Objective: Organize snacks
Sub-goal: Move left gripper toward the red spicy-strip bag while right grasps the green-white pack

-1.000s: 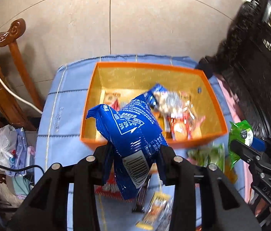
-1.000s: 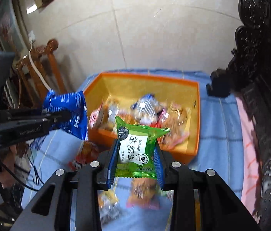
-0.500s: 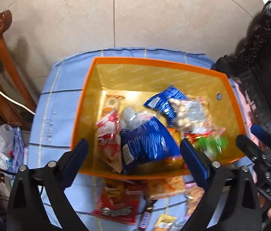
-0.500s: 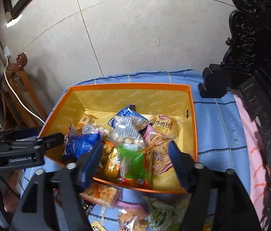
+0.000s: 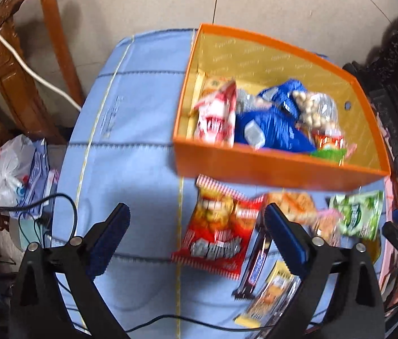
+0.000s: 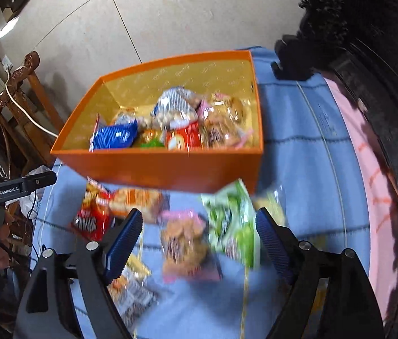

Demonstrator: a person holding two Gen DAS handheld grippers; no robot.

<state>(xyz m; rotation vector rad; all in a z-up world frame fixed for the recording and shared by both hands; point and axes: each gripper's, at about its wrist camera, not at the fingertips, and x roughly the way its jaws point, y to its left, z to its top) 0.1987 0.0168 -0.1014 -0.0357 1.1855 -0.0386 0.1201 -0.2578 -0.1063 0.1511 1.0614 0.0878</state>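
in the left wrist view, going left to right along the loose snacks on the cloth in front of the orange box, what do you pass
Red crinkly chip bag → dark slim chocolate bar → orange clear-wrapped cracker pack → green-and-white plastic snack packet

Your left gripper (image 5: 196,234) no longer clamps the blue packet (image 5: 269,130): that packet now lies inside the orange box (image 5: 255,166), beside the red and white packet (image 5: 217,118), and the jaws stand wide apart with nothing between them. Your right gripper (image 6: 199,234) has likewise let go of its small green packet, and its jaws are spread too. Since 0.5 s ago you have pulled both grippers back from over the box, so they now hang above the loose snacks on the blue cloth (image 5: 131,147): the left over the red chip bag (image 5: 215,234), the right over the pink-edged cookie packet (image 6: 183,240) and green bag (image 6: 230,220).
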